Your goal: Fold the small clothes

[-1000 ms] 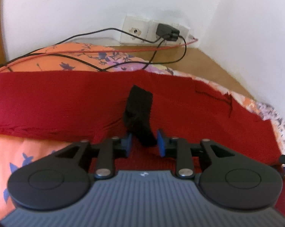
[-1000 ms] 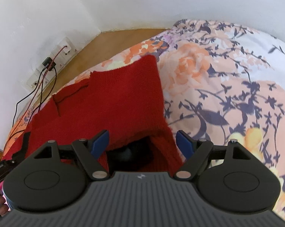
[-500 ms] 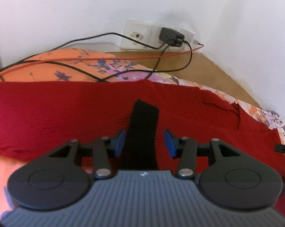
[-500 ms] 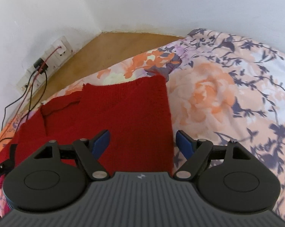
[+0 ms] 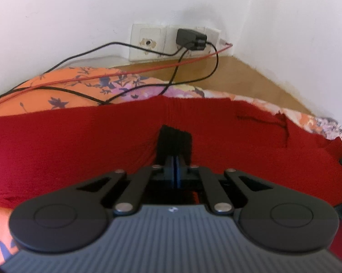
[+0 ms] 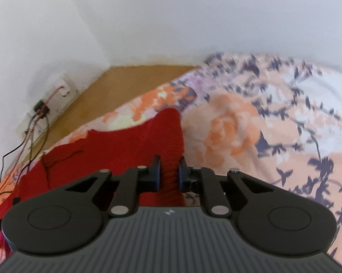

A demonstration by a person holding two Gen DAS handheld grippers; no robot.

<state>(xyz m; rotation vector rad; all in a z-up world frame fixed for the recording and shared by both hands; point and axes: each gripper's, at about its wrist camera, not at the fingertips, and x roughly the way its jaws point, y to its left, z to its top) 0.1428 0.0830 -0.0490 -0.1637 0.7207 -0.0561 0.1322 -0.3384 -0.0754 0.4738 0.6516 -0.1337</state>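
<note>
A red knit garment lies spread across a floral bedspread. A black ribbed cuff rests on its middle. My left gripper is shut, its blue pads pressed together at the near end of that cuff. In the right wrist view the same red garment reaches up to a raised corner. My right gripper is shut on a bunched fold of its right edge, and red fabric fills the gap between the fingers. The garment's near part is hidden under both gripper bodies.
Wall sockets with a black charger sit in the room's corner. Black and red cables trail from them over the bedspread's far edge. A wooden strip runs between bed and walls. Bare bedspread extends to the right.
Both grippers were open and are now shut, the left on the black cuff, the right on the red edge. The right one has tilted up and the fabric is bunched.
</note>
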